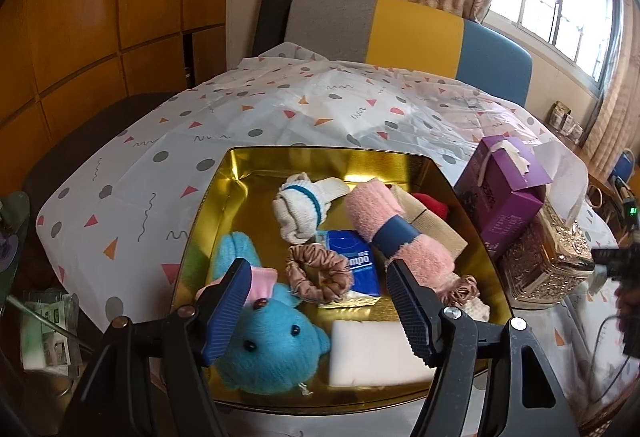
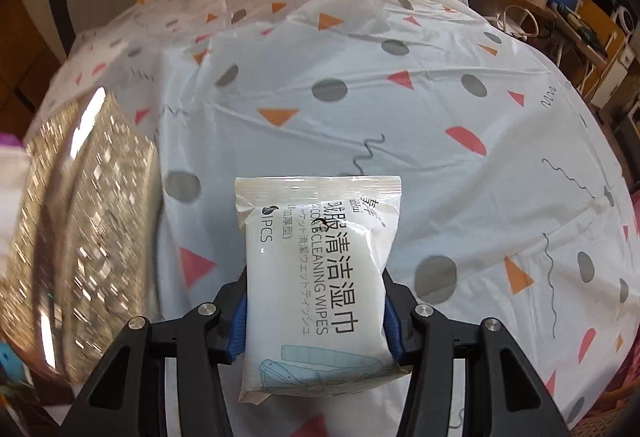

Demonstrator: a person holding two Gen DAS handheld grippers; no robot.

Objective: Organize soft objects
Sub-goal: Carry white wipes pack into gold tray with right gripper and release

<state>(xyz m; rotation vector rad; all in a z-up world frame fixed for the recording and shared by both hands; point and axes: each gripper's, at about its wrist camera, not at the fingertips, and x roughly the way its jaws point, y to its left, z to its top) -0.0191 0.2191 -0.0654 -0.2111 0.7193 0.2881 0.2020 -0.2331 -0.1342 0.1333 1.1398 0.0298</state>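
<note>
A gold tin tray on the patterned tablecloth holds a blue plush toy, a rolled white sock, a pink towel roll with a blue band, a blue tissue pack, a brown scrunchie, a white sponge and a pink scrunchie. My left gripper hovers open over the tray's near side, its left finger in front of the plush's pink bow. My right gripper is shut on a white pack of wet wipes, held above the tablecloth.
A purple tissue box and an ornate metal box stand right of the tray; the metal box is blurred at the left of the right wrist view. A grey, yellow and blue chair back rises behind the table. Clutter lies off the table's left edge.
</note>
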